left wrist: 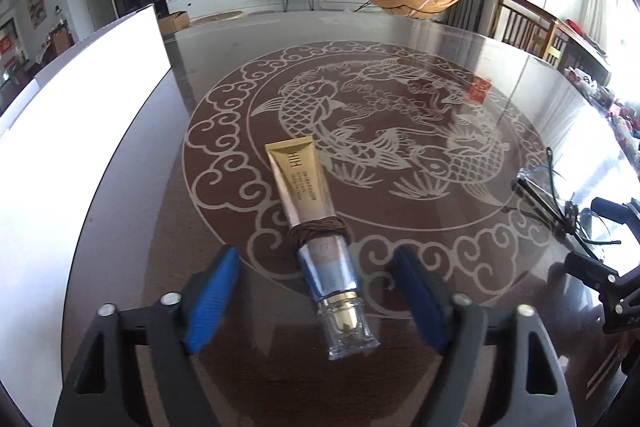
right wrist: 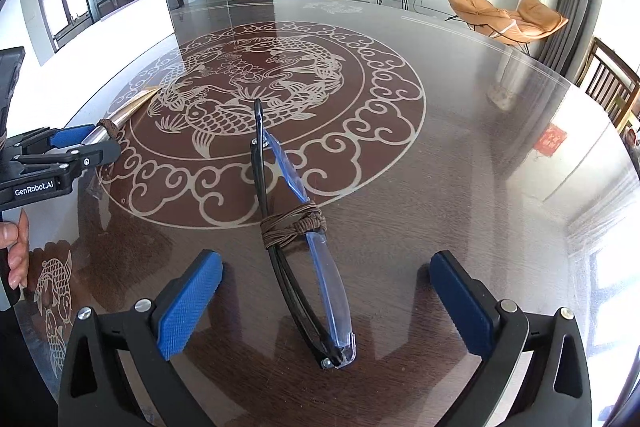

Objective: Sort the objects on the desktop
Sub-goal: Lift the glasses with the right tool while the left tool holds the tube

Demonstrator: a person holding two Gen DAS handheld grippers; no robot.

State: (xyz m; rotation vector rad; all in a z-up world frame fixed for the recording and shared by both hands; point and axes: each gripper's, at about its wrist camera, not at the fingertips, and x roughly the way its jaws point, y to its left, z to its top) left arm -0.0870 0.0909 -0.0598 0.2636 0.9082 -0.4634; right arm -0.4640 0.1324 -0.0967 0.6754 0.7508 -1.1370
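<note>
A gold and silver cosmetic tube with brown cord wound round its middle lies on the glass table, its clear cap toward me. My left gripper stands open astride the cap end, and neither blue pad touches the tube. Folded black and blue glasses, also bound with brown cord, lie between the wide-open fingers of my right gripper, with clear gaps on both sides. The right wrist view shows the left gripper side-on at the tube. At the right edge of the left wrist view are the glasses.
The dark glass table bears a round carp pattern. A white panel stands along its left side. A person's hand holds the left gripper's handle. Wooden chairs stand past the table's far right edge.
</note>
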